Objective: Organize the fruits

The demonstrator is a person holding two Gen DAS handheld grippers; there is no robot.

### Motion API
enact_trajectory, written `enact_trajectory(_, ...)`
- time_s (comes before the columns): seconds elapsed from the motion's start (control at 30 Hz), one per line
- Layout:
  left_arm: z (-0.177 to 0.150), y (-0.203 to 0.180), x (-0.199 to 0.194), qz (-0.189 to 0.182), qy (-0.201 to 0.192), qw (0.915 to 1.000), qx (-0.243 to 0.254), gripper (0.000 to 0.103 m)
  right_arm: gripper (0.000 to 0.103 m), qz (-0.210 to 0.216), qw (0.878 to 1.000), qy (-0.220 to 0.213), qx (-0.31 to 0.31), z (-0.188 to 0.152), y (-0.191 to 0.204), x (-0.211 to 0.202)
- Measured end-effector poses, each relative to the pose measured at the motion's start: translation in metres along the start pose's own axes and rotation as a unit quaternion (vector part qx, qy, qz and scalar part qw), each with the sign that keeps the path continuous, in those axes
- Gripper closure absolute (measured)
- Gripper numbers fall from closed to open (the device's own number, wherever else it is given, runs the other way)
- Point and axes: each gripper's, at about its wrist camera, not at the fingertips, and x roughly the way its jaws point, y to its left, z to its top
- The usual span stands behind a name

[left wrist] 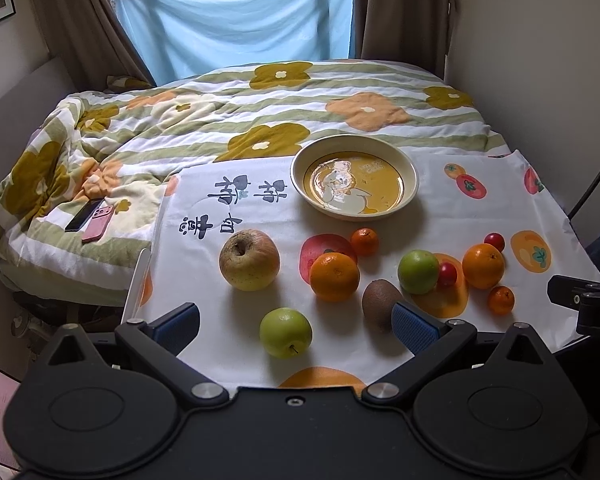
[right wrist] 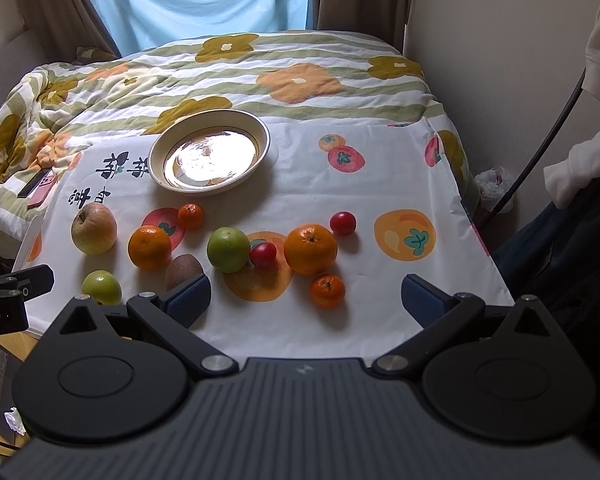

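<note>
- Hovering over the near edge of the tabletop [left wrist: 440, 208], the left claw [left wrist: 296, 326] has its blue pads spread wide and holds nothing; a small green apple [left wrist: 285, 332] lies on the cloth between the two pads, touching neither.
- The right claw [right wrist: 306, 300] is likewise spread wide and empty, with a small mandarin [right wrist: 327, 289] lying on the cloth between its fingers, nearer the left one, and clear of both.
- A cream bowl [left wrist: 410, 178] with a yellow picture inside stands at the far side of the white, fruit-printed cloth, with no fruit in it.
- All the fruit lies loose on the cloth, nearer than the bowl: a large yellowish apple [left wrist: 249, 259] at the left, an orange [left wrist: 334, 276] beside it, and a second small mandarin [left wrist: 364, 241] just behind that orange.
- A brown kiwi [left wrist: 380, 303] sits near the left claw's right pad, which hides part of it.
- A second green apple [left wrist: 418, 271] touches a cherry tomato [left wrist: 447, 274]; to their right lies another orange [left wrist: 483, 265] with a second cherry tomato [left wrist: 494, 241] just behind it.
- Beyond the tabletop is a bed with a flowered quilt [left wrist: 260, 112], where two phones [left wrist: 89, 219] lie at the left.
</note>
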Motion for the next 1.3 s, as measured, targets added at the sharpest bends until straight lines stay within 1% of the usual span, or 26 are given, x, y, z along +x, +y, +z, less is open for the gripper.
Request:
enact_trajectory(0.23,0.0028,-0.0002,0.0004,0.005,-0.002,1.0000,0.000,0.000,0.000,0.001,1.000,0.000,0.001,0.0021,-0.0011,0.0009)
enact_trajectory(0.93,0.0028,0.0034,-0.0002,0.004,-0.001,1.0000,-0.002,0.000,0.000,0.003,1.000,0.001,0.003,0.0026,-0.0010,0.0003)
enact_trajectory(1.17,0.0039,0.0032,-0.0009,0.010,-0.008,0.9999,0.004,0.000,0.000,0.002,1.000,0.000,0.007,0.0053,0.0039,-0.0010)
enact_trajectory(1.3,-0.0001,0.0011,0.0026,0.002,-0.003,1.0000,0.009,0.000,0.000,0.015,1.000,0.003,0.014,0.0019,0.0035,0.0001)
